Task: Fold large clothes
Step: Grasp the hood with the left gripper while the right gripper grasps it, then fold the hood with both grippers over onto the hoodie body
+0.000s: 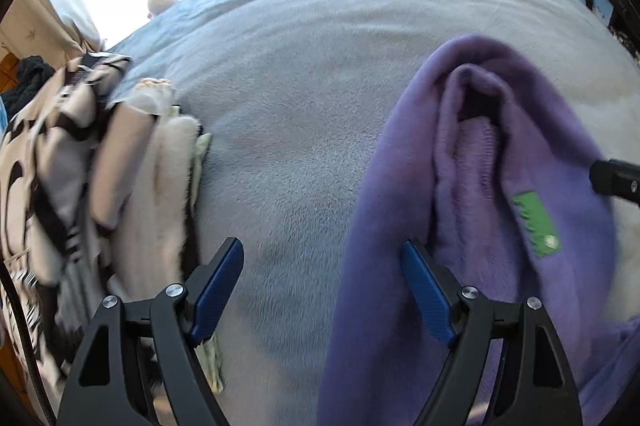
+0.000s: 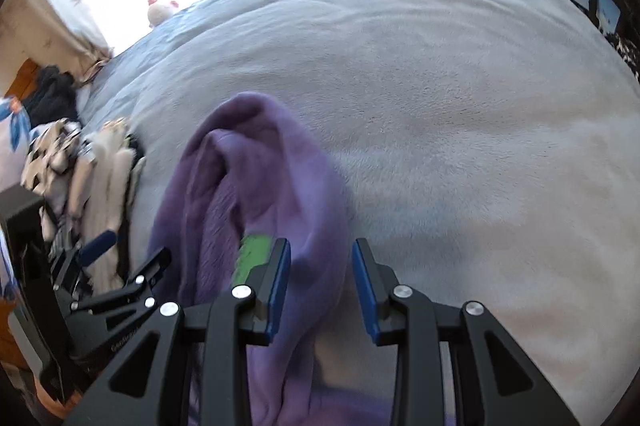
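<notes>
Blue-padded left tongs (image 1: 322, 280) stand wide with only the grey bed blanket (image 1: 304, 74) between the pads. Right tongs (image 2: 322, 280) are narrow; a fold of the purple fleece garment (image 2: 256, 162) hangs between their pads, though whether they pinch it cannot be told. Its green label (image 1: 536, 224) shows. Patterned and cream clothes (image 1: 80, 162) are heaped at the left.
</notes>
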